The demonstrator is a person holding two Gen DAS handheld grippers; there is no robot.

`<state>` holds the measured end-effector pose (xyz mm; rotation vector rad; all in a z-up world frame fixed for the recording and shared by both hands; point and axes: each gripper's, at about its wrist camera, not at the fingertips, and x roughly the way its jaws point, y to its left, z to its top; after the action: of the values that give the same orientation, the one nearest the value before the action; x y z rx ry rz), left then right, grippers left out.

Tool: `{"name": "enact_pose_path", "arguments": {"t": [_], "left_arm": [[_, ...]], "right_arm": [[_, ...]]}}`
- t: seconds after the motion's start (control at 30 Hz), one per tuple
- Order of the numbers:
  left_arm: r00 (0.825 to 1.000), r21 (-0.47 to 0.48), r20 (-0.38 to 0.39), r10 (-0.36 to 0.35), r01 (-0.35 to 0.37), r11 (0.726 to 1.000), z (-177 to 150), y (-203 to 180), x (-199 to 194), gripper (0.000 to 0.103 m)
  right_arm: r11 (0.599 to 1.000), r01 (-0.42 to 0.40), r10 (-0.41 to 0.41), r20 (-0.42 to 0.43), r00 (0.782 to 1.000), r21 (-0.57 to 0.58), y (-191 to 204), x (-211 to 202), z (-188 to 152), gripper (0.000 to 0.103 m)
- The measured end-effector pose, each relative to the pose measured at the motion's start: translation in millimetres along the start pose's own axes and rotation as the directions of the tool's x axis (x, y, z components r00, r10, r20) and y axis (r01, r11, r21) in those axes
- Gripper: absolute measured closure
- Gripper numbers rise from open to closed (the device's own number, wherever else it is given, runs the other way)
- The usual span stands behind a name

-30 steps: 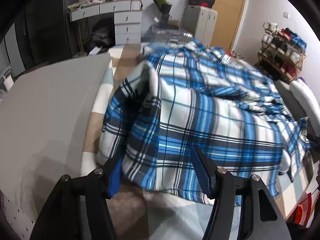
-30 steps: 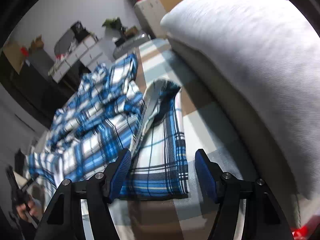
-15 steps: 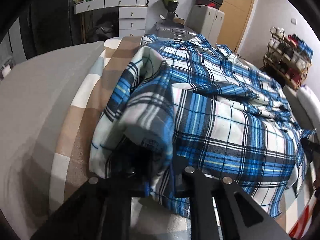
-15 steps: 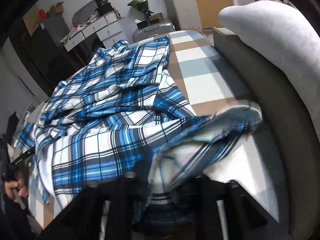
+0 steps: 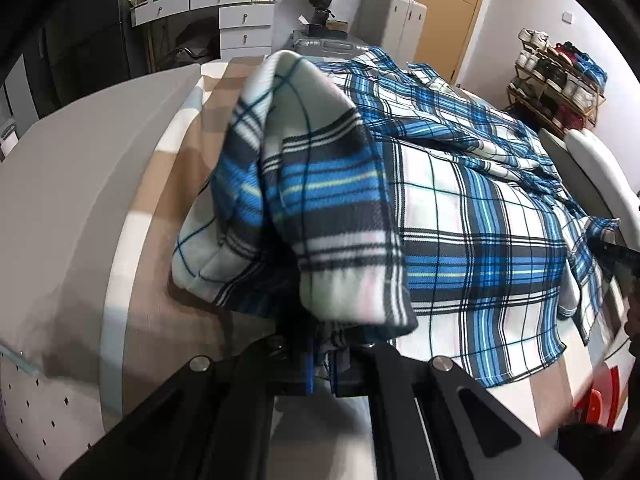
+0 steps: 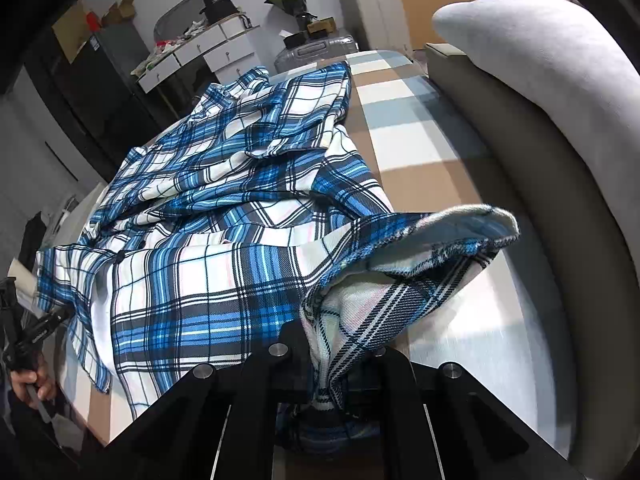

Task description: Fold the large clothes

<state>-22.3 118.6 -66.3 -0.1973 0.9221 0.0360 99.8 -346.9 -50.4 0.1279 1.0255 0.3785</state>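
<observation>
Shirt, blue-white plaid, lies spread on the checked bed cover, its near hem corners now raised off the surface. Change over the last second: both grippers stood with jaws apart at the hem edge; now each is clamped on cloth. Left gripper pinches the left corner, and the fabric bunches up over it in a tall hump that hides much of that side. Right gripper pinches the right corner, with a flap of hem curling outward toward the grey cushion. The far part of the shirt, collar end, rests rumpled on the cover, sleeves loosely crossed over the body. Judgement: grasp step is done, and the lift for the first fold has begun; next would be carrying the hem toward the collar. Risk: the rumpled upper half may get trapped under the fold, giving an uneven edge. Room clutter beyond: drawers, shoe rack.
</observation>
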Motion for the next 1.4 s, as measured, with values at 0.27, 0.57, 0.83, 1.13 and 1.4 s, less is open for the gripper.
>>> {"name": "enact_pose_path", "arguments": {"t": [0.27, 0.57, 0.83, 1.13, 1.4], "left_arm": [[0.999, -0.067, 0.024, -0.047, 0.049, 0.997, 18.4, 16.7, 3.8, 0.1], [0.999, -0.044, 0.005, -0.035, 0.035, 0.998, 25.7, 3.4, 5.3, 0.054], [0.998, -0.14, 0.007, -0.056, 0.056, 0.989, 20.9, 24.7, 3.4, 0.046], [0.999, -0.152, 0.029, -0.03, 0.034, 0.988, 53.5, 25.2, 29.5, 0.046], [0.995, -0.088, 0.046, 0.094, -0.09, 0.992, 49.0, 10.9, 41.1, 0.067]], "right_arm": [[1.0, -0.009, 0.009, 0.001, 1.0, 0.03, -5.2, -4.9, -2.9, 0.093], [1.0, 0.0, 0.001, -0.007, 1.0, 0.03, -2.5, -4.2, -1.9, 0.092], [0.999, -0.022, 0.023, -0.005, 1.0, 0.032, -3.0, -3.9, -2.0, 0.085], [0.999, -0.034, 0.033, 0.003, 0.999, 0.028, 0.6, -3.6, -2.4, 0.079], [0.999, -0.037, 0.037, 0.005, 0.999, 0.026, 0.0, -3.4, -2.1, 0.079]]}}
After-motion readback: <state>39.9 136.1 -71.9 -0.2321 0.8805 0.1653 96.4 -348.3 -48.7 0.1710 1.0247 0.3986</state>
